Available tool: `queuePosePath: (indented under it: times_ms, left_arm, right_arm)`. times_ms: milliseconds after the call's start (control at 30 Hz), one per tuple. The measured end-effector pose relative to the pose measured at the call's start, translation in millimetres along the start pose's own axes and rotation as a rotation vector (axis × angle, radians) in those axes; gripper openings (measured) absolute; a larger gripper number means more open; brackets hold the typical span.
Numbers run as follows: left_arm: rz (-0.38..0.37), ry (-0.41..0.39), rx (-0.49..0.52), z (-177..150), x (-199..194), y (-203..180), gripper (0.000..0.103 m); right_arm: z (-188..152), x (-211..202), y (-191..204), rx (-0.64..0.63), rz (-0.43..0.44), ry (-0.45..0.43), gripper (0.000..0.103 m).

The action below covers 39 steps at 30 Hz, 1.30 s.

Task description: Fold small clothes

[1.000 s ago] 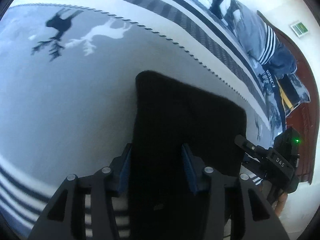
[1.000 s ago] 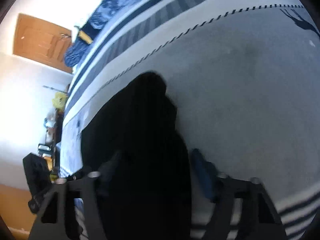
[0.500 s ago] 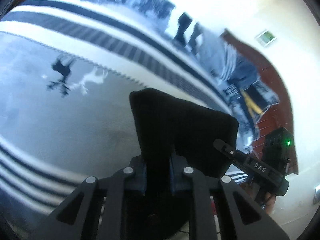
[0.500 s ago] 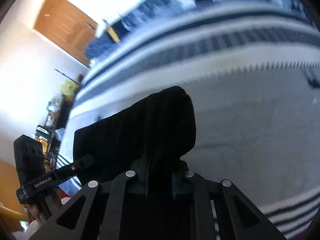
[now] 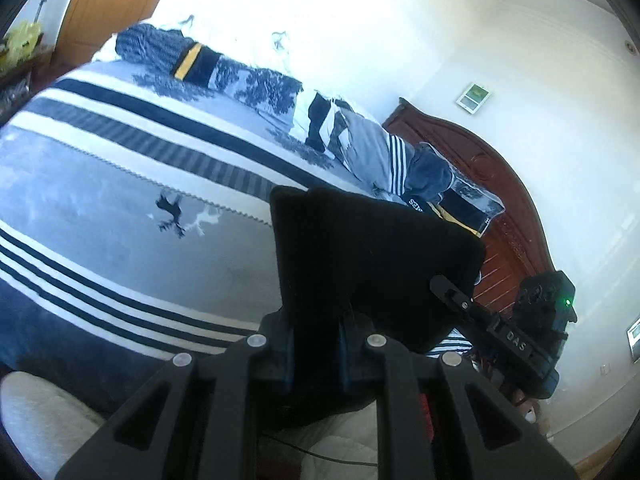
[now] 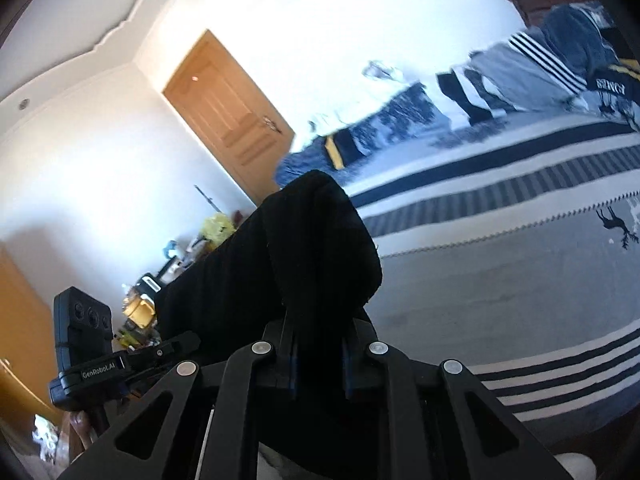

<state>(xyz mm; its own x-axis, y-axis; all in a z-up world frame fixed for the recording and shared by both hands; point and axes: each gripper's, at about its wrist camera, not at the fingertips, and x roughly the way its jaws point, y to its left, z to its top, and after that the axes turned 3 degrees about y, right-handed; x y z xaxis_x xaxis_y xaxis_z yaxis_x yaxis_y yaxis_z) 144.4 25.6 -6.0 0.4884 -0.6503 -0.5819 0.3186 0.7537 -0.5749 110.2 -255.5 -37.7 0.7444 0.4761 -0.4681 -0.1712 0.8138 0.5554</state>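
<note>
A small black garment [image 5: 372, 256] hangs lifted above the bed, stretched between both grippers. My left gripper [image 5: 316, 344] is shut on its near left edge. My right gripper [image 6: 318, 354] is shut on its other edge, where the black cloth [image 6: 304, 264] bunches up over the fingers. In the left wrist view the right gripper's body [image 5: 516, 336] shows at the right, beyond the cloth. In the right wrist view the left gripper's body [image 6: 100, 360] shows at the lower left.
Below is a bed with a grey, white and navy striped blanket [image 5: 120, 200] with a deer print [image 5: 172, 212]. A pile of clothes [image 5: 380, 152] lies by the dark wooden headboard [image 5: 504, 196]. A wooden door [image 6: 228, 116] and cluttered shelf [image 6: 168, 280] stand at the left.
Both grippers closed on the black garment and lifted it off the blanket. The views tilted up from the bed surface toward the walls and headboard.
</note>
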Motion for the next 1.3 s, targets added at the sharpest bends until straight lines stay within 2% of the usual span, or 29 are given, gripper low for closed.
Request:
queuePosePath:
  times_ms: [133,200,267,433,700,1067,1300]
  left_arm:
    - [0.003,-0.033,0.041,14.6,-27.0,-5.2,0.015]
    - [0.009,-0.05,0.058,20.8,-32.5,-4.1,0.015]
    - [0.021,-0.063,0.064,28.8,-33.4,-1.3,0.015]
    - [0.042,-0.057,0.056,54.2,-15.2,16.3,0.015]
    - [0.034,0.042,-0.026,119.1,80.9,82.7,0.015]
    - [0.093,0.148,-0.05,194.3,222.4,145.4,0.016]
    - [0.167,0.209,-0.079,208.4,285.0,189.2,0.016]
  right_arm:
    - [-0.2,-11.8,25.2,-0.05,0.039,-0.026,0.016]
    - [1.4,-14.9,38.6,-0.11,0.03,-0.041,0.016]
    - [5.5,-11.2,49.2,-0.145,0.015,-0.043,0.016]
    - [20.6,13.3,51.7,-0.145,0.03,-0.029,0.016]
    - [63.6,102.1,13.3,-0.087,0.016,0.054,0.016]
    - [127.5,244.4,-94.5,0.023,-0.046,0.157,0.016]
    - [145.7,313.3,-132.5,0.02,-0.144,0.219,0.016]
